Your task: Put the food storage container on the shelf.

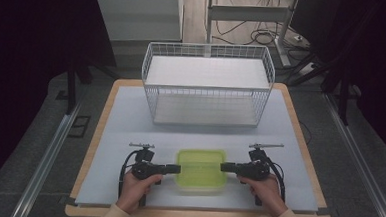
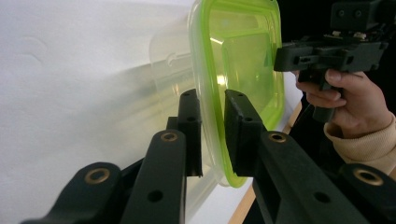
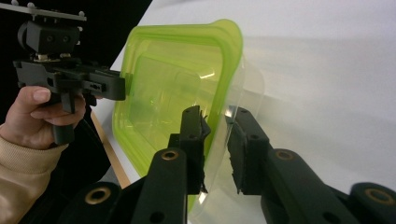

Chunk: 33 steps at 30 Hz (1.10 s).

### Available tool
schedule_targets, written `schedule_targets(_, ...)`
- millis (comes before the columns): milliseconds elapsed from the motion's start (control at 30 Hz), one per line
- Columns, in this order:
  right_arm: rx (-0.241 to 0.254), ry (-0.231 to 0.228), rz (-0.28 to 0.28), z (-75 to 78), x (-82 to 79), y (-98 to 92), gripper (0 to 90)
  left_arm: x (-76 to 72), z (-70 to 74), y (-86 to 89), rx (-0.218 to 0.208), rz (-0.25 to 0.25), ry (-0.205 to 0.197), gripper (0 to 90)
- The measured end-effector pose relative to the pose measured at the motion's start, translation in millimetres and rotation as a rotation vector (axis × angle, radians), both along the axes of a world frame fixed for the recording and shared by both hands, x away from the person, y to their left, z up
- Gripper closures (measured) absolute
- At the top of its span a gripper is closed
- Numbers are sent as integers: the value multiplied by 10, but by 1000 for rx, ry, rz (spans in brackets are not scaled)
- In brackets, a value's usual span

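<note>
High view: my left gripper [image 1: 174, 169] lies level, pointing right, my hand [image 1: 135, 188] wrapped around its handle; my right gripper [image 1: 225, 167] mirrors it, pointing left, held by my right hand [image 1: 266, 189]. Both have their black jaws pinched on opposite rims of the container [image 1: 201, 170] — one jaw above the lid's edge, one below. In the left gripper view the jaws clamp the lime-green rim [image 2: 212, 135]; in the right gripper view they straddle the same rim [image 3: 219, 116] from the other side. The container is a shallow, rounded rectangle of clear plastic with a translucent green lid, resting on the smooth pale mat [image 1: 130, 120] near the table's front edge. Behind it stands a white wire basket [image 1: 207, 84] — boxy, open-topped, grid-walled.
</note>
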State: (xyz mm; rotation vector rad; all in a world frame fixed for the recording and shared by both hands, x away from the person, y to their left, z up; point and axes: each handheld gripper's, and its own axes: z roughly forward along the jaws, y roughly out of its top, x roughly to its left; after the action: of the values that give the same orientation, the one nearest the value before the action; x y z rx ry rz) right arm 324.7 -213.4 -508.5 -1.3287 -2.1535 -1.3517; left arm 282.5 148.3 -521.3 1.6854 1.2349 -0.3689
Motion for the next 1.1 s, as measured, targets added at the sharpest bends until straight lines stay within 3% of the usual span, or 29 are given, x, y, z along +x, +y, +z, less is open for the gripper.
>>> schedule_targets(133,23,-2,-8,11,-5,-25,801,-49,77,11,-19,-15,-41,823)
schedule_targets(600,42,-36,-11,108,-31,-39,801,-77,166,17,-28,-10,-71,826)
schedule_targets(1100,45,-78,-13,252,-47,-73,802,-10,290,-1,-33,-23,-86,827)
